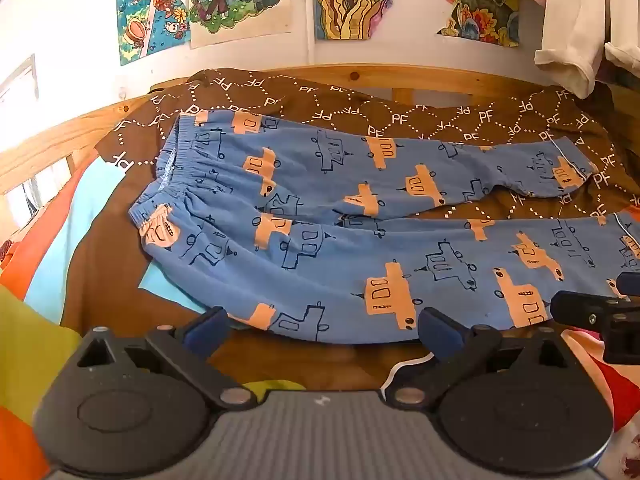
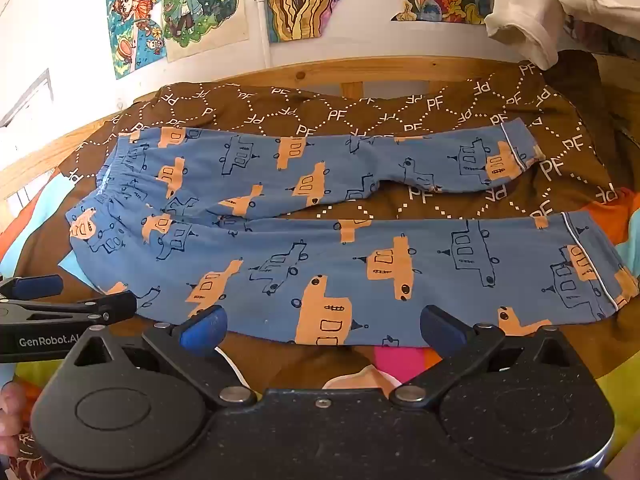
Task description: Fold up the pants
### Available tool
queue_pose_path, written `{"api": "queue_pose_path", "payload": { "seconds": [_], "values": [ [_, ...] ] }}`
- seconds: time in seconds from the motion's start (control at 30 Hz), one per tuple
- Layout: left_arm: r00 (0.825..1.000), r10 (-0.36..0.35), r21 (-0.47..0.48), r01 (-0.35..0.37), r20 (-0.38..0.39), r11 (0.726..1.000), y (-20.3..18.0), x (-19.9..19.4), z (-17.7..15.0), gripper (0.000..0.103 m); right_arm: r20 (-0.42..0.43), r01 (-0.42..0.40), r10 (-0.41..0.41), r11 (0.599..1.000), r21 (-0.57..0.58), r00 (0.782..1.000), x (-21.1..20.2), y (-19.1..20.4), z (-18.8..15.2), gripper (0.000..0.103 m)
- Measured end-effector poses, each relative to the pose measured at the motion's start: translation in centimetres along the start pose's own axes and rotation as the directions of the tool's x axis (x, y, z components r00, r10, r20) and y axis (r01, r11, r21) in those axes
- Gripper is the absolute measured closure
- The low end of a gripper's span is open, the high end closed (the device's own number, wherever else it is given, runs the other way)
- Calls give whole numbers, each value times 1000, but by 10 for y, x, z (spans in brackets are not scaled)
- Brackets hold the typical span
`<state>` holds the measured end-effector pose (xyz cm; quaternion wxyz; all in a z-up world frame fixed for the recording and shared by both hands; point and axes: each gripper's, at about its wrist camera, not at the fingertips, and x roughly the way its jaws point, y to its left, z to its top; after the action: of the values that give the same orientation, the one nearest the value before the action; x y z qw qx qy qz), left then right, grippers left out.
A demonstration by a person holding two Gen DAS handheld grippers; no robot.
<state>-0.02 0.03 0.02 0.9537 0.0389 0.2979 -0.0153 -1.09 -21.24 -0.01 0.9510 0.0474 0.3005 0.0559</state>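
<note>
pants: blue pants (image 1: 320,216) printed with orange and outlined cars, spread flat across the middle of both views on a brown blanket (image 1: 360,108)
waistband: gathered at the left of the frame (image 1: 176,168); cuffs reach to the right (image 2: 524,156)
legs: the two legs lie side by side and apart, a wedge of blanket showing between them from centre to right; neither is laid over the other
left gripper: at the bottom centre of its own view (image 1: 320,326), fingers spread wide, nothing between them, its tips just short of the near leg's edge
right gripper: at the bottom centre of its view (image 2: 322,326), fingers equally wide apart and empty, also at the near edge
done: laying out, as far as can be seen; no fold shows
left: likely everything: one leg onto the other, then folding along the length
surroundings: wooden rail (image 2: 360,68) and drawings on the wall (image 2: 200,8) at the top of the frame
</note>
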Motion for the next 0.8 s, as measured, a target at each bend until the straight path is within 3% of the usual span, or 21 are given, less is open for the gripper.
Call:
{"api": "queue_pose_path", "payload": {
  "seconds": [0.8],
  "values": [
    [1000,5,4,-5,-6,1000,0,1,0,0,-4,-2,2,1000,5,1000,0,-1,0,1]
  ]
}}
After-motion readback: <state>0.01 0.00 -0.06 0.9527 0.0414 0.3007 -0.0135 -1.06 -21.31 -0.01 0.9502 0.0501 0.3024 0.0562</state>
